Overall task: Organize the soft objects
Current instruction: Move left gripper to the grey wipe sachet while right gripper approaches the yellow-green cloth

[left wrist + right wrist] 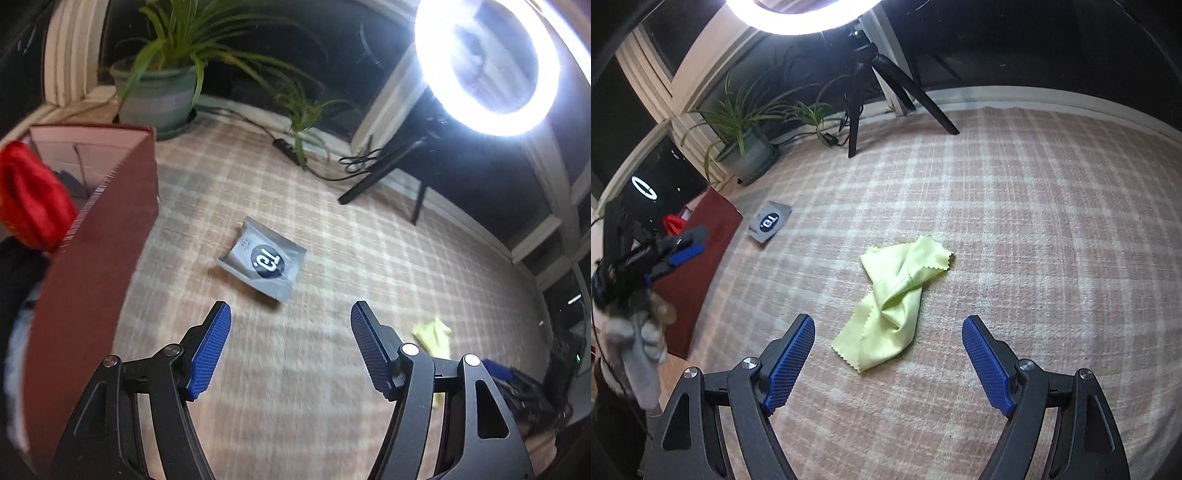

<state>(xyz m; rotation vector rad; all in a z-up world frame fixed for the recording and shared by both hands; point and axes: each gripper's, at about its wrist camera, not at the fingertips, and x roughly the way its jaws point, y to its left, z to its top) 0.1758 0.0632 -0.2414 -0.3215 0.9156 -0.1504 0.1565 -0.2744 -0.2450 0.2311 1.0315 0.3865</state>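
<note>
Yellow-green cloth (892, 308), pink plaid blanket (1034, 221)

I can read only one marking: white characters like "TQ" in a dark circle on the grey packet (263, 257); its smaller print is illegible.

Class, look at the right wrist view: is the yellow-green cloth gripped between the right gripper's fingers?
No. The yellow-green cloth lies crumpled on the checked blanket, ahead of the open right gripper, untouched.

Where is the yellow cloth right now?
The yellow cloth lies crumpled on the checked blanket, just ahead of the open right gripper, well right of the red box.
</note>
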